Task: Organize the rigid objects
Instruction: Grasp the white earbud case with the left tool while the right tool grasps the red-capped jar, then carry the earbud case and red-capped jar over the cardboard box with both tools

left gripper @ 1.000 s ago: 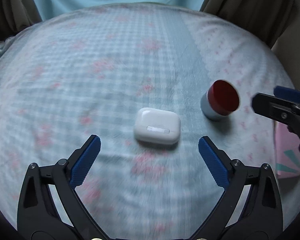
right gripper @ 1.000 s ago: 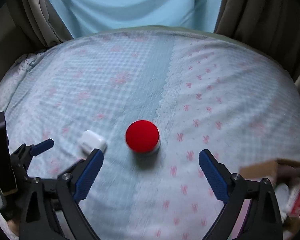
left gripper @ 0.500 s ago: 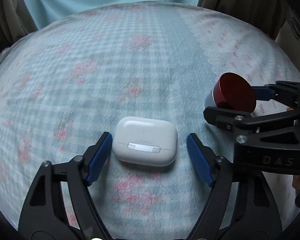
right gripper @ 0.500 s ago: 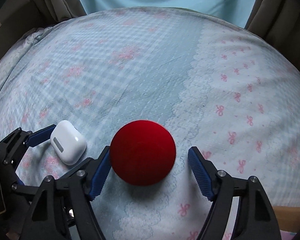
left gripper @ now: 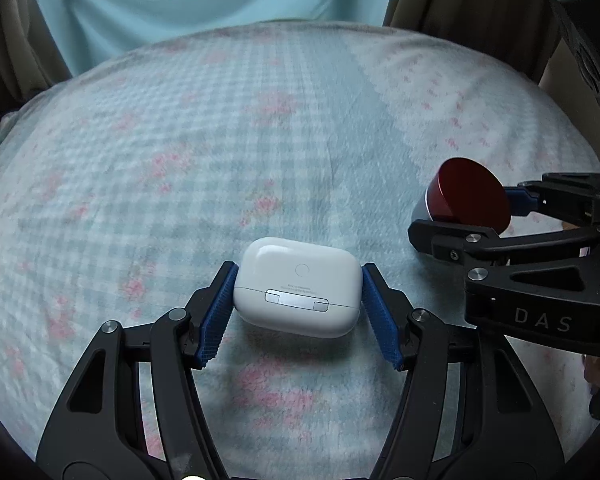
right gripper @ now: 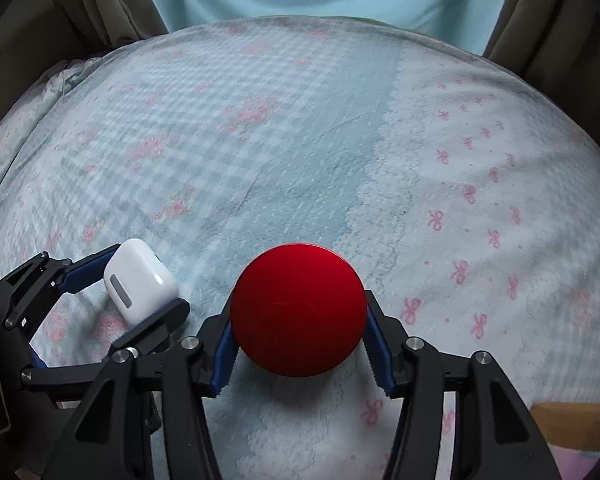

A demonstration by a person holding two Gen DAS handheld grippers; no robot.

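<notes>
Both grippers closed since earlier frame: left gripper (left gripper: 298,296) pads clamp white earbud case (left gripper: 298,286); right gripper (right gripper: 298,340) clamps red-lidded jar (right gripper: 298,310). Bedspread (right gripper: 300,140) open ahead to far edge.

A glossy white earbud case (left gripper: 297,286) with rounded corners sits clamped between my left gripper's (left gripper: 298,308) blue pads, its hinge strip and round button facing the camera, just above the pale blue checked blanket (left gripper: 204,152). To its right, a small jar with a flat red lid (right gripper: 298,314) and silvery body is pinched in my right gripper (right gripper: 298,344), lid tilted toward the lens.
</notes>
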